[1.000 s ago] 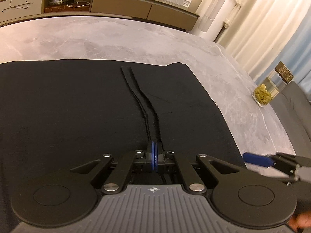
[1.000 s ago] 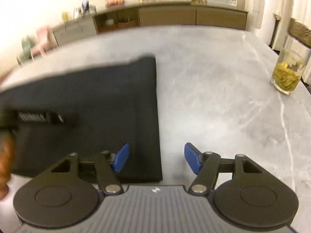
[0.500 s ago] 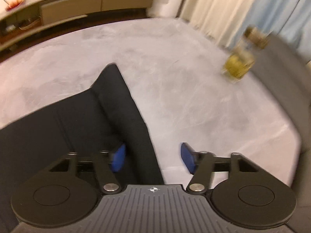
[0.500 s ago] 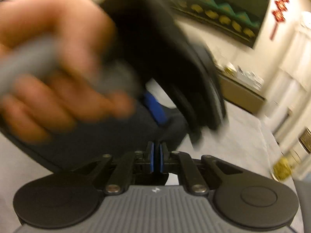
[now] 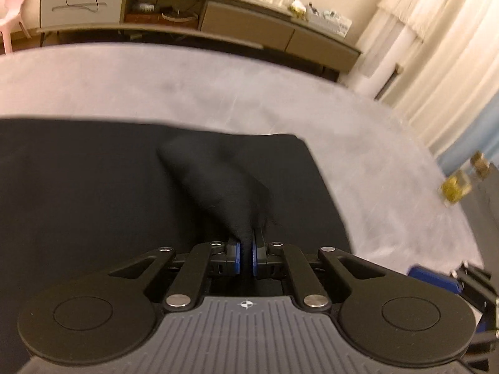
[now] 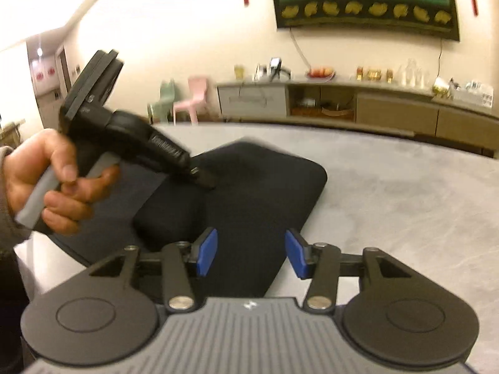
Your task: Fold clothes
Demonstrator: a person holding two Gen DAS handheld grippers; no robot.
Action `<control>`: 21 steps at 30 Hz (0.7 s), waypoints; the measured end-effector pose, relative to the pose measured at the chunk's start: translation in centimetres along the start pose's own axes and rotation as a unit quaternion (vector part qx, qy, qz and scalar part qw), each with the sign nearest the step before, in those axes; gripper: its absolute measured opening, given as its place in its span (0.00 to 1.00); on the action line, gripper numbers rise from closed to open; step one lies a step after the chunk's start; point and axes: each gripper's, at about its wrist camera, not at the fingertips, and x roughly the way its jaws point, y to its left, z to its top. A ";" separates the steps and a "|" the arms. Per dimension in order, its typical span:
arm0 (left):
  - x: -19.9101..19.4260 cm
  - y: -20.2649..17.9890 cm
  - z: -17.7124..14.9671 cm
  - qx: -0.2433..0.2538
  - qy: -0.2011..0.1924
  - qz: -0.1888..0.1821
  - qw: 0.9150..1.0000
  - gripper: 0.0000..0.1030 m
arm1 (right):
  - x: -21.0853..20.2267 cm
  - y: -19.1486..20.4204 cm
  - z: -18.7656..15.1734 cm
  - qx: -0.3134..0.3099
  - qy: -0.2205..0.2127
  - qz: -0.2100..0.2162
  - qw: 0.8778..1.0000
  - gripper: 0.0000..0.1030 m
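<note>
A black garment (image 5: 93, 187) lies flat on the grey marble table (image 5: 218, 93). My left gripper (image 5: 245, 252) is shut on a raised fold of it, and the cloth rises in a ridge from the pads. In the right wrist view the same garment (image 6: 265, 187) shows a rounded folded corner. My right gripper (image 6: 249, 257) hangs open just above its near edge with nothing between the blue pads (image 6: 207, 251). A hand holds the left gripper (image 6: 204, 180) at the left, its tip down on the cloth. One blue pad of the right gripper (image 5: 435, 279) shows at the lower right.
A glass jar with yellow contents (image 5: 455, 187) stands near the table's right edge. A long sideboard (image 5: 187, 9) with small items runs along the far wall, with pale curtains (image 5: 436, 46) to its right. Small chairs (image 6: 195, 93) stand beyond the table.
My left gripper opened half a second ago and has shut again on a lifted fold. My right gripper, shut half a second ago, now stands open over the garment's edge.
</note>
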 end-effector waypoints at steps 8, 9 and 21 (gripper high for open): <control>-0.1 4.4 -2.2 -0.039 -0.002 0.016 0.999 0.19 | 6.3 5.6 -1.3 -0.066 0.100 -0.048 0.992 0.36; 0.0 4.8 -2.4 -0.048 -0.002 0.010 0.999 0.19 | 6.6 5.6 -1.2 -0.066 0.103 -0.052 0.991 0.37; 1.1 6.9 1.0 -0.055 -0.012 0.015 0.998 0.44 | 9.0 4.0 0.6 -0.056 0.145 -0.095 0.983 0.41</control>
